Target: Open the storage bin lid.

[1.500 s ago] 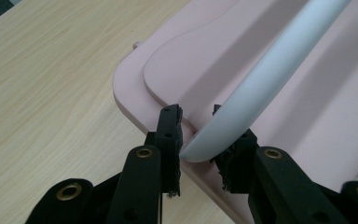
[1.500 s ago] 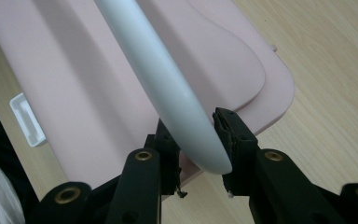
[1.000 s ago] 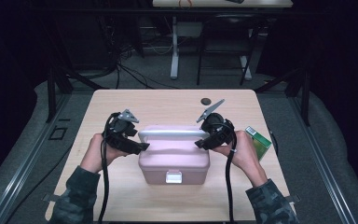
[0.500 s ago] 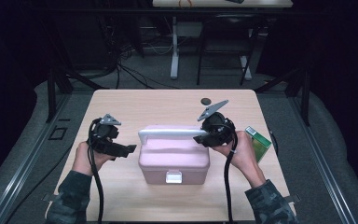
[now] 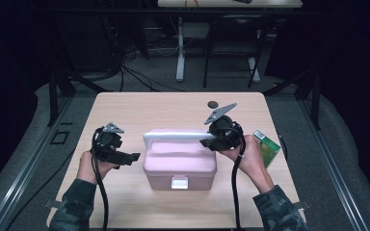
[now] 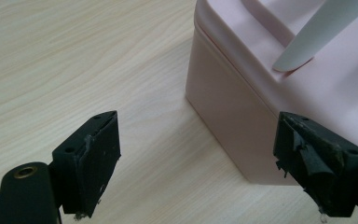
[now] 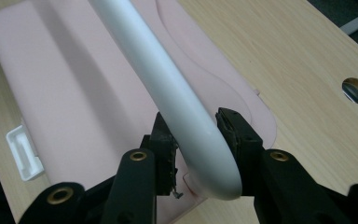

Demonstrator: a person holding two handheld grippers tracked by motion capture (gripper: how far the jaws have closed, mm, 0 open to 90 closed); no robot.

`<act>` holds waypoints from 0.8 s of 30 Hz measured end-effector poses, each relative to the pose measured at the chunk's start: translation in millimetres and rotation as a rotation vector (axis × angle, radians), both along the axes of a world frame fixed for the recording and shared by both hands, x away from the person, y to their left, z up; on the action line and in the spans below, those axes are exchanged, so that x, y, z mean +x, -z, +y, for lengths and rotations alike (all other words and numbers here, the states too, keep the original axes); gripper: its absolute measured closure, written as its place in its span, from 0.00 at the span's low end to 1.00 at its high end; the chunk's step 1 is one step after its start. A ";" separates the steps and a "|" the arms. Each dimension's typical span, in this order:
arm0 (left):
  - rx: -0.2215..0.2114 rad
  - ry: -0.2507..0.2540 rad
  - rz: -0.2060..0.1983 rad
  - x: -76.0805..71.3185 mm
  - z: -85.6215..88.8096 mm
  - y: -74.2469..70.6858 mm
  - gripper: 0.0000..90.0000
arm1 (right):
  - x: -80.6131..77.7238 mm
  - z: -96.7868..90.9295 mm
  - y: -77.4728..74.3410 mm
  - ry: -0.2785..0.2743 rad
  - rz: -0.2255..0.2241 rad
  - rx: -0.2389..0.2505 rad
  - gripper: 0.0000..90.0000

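While the right hand-held gripper (image 7: 196, 135) clamps the white handle (image 5: 178, 137) at its 3 o'clock end, the left hand-held gripper (image 6: 196, 158), jaws just opened wide and empty, sits at 9 o'clock beside the pink box (image 5: 180, 163) mid-worktop (image 5: 144, 106).

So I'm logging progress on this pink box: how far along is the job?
Done: the white handle stands raised above the pink box, and the right gripper is clamped on its end. In hand: the left gripper, jaws just opened with nothing between them, sits beside the box's left wall. Left: the front latch looks closed and the box rests on the table.
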State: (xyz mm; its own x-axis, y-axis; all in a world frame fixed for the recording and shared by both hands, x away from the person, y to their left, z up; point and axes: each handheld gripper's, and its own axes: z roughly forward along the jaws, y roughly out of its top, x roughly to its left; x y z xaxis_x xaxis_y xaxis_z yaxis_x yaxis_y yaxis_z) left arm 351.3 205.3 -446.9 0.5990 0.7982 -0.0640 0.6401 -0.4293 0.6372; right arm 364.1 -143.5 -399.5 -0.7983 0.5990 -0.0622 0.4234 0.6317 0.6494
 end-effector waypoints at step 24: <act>-0.065 0.009 0.011 -13.2 1.1 10.2 0.16 | 8.7 -3.6 -7.9 0.040 -0.021 0.044 0.76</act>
